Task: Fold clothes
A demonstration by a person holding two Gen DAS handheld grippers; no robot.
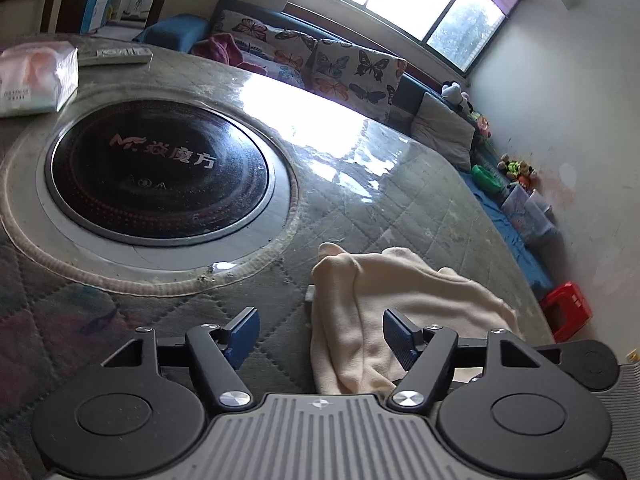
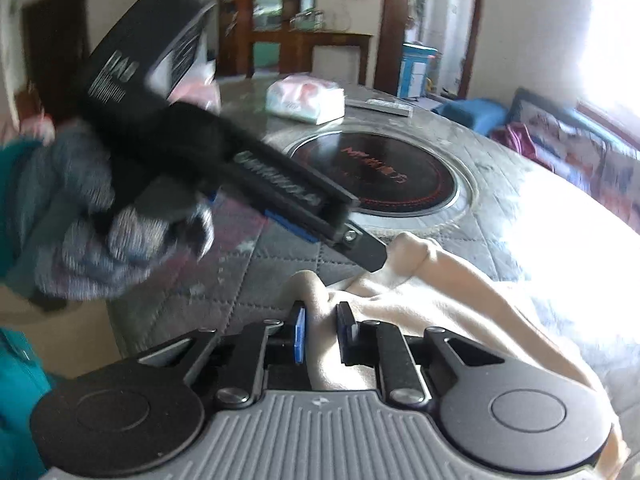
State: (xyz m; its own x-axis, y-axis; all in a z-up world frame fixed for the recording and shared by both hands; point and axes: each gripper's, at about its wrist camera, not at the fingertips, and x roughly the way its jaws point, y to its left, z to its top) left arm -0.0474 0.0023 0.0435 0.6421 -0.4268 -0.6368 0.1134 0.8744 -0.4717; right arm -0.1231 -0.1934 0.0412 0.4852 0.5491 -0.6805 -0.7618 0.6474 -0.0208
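Right tool (image 2: 322,332) has its blue pads nearly together with a ridge of the cream-coloured soft fleece garment (image 2: 460,304) pinched between them, at the cloth's near-left edge. My left tool (image 1: 318,334) stands wide open with nothing between its pads; in its own view the crumpled garment lies mostly under and beyond its right pad, trailing off to the far right across the grey quilted table (image 1: 352,216). From the right wrist view the left tool's tip sits just beside the raised far-left corner of the cloth, so I judge the left is the nearer one for that corner
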